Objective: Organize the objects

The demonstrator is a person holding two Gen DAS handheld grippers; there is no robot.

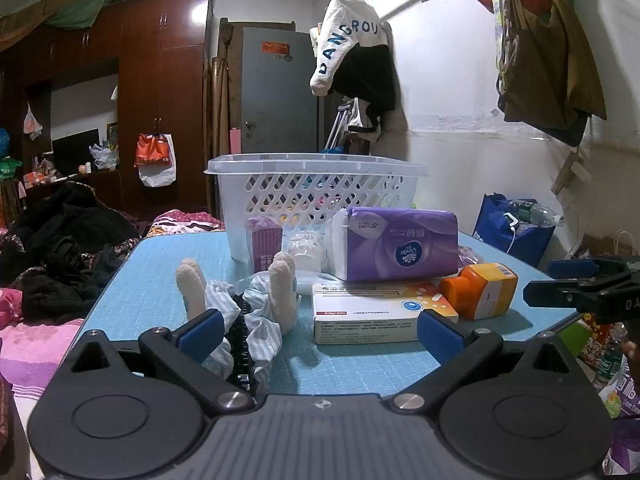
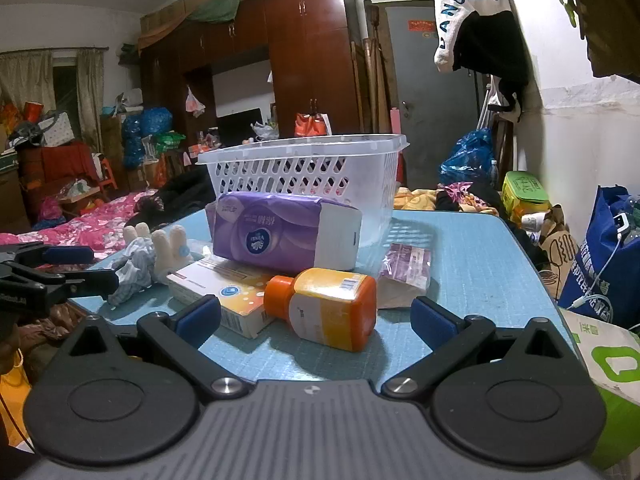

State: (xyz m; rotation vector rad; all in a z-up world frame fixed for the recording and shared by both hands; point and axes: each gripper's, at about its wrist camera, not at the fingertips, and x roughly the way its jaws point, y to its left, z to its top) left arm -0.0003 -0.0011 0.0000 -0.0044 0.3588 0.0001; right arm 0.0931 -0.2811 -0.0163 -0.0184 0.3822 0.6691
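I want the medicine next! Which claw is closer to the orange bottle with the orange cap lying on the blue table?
Right. The right gripper sits open directly in front of the orange bottle, almost straddling it. The left gripper is off to the bottle's cap side, facing the white medicine box.

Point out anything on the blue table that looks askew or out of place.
The orange bottle lies on its side instead of standing. The purple tissue pack sits tilted, propped on the medicine box. The stuffed toy lies legs up. All sit in front of the white basket, not in it.
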